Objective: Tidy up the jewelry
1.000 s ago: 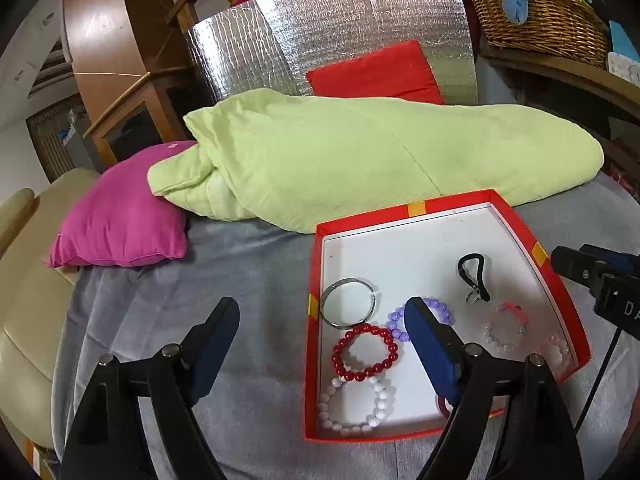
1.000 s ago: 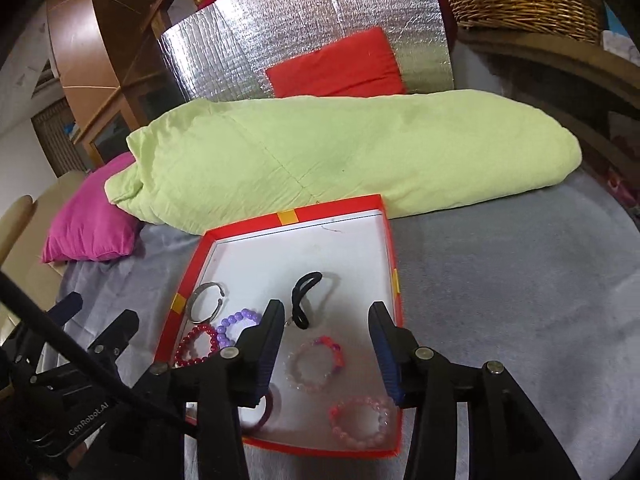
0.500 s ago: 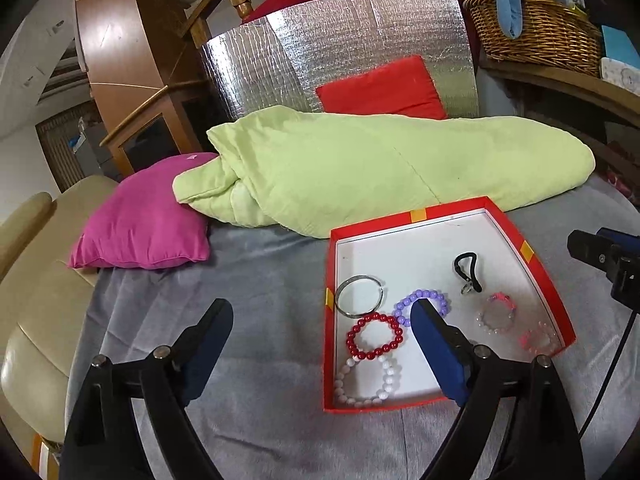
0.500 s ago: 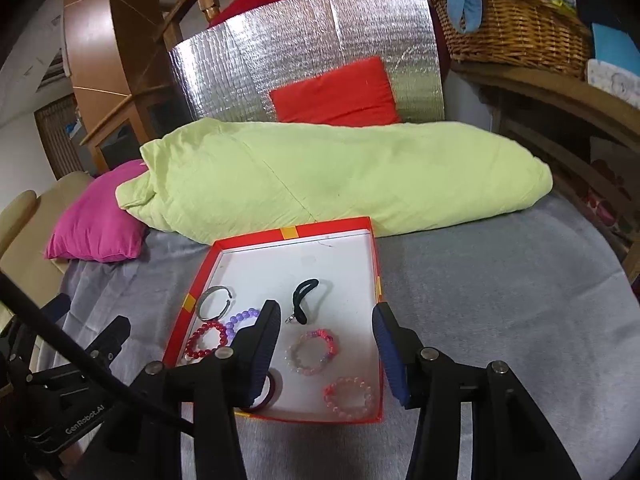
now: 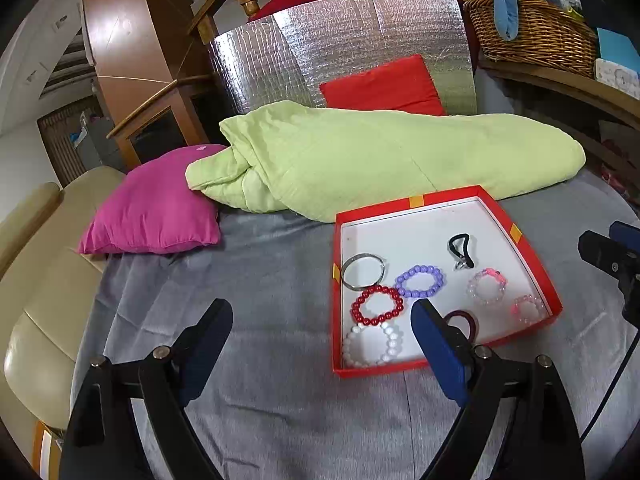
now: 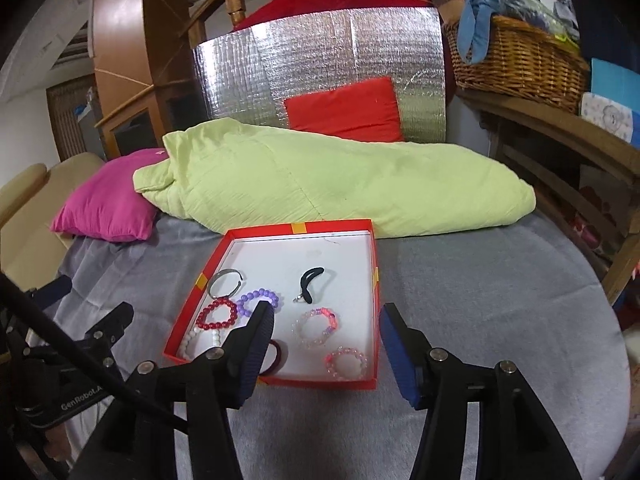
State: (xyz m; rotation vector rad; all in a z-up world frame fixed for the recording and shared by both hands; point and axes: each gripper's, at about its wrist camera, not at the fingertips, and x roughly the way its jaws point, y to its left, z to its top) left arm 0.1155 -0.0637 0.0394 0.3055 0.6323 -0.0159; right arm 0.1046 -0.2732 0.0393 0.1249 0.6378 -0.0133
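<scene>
A red tray (image 5: 416,201) (image 6: 298,228) with a white floor lies on the grey cover and holds several bracelets: a silver bangle (image 5: 363,271), red beads (image 5: 376,305) (image 6: 216,314), purple beads (image 5: 419,281) (image 6: 258,300), white beads (image 5: 372,345), two pink ones (image 6: 316,327) (image 6: 346,363), a dark red hair tie (image 5: 464,322) and a black loop (image 5: 461,249) (image 6: 310,280). My left gripper (image 5: 322,330) is open and empty, in front of the tray's left corner. My right gripper (image 6: 327,330) is open and empty, above the tray's near edge.
A light green quilt (image 5: 372,160) (image 6: 320,184) lies behind the tray. A magenta pillow (image 5: 156,208) is at the left, a red cushion (image 5: 384,86) against silver foil behind. A wicker basket (image 6: 516,60) sits on a wooden shelf at the right. A beige seat (image 5: 36,272) is far left.
Both grippers have pulled back and up from the tray, so the tray looks smaller and farther. Both stay open and empty. The jewelry has not moved.
</scene>
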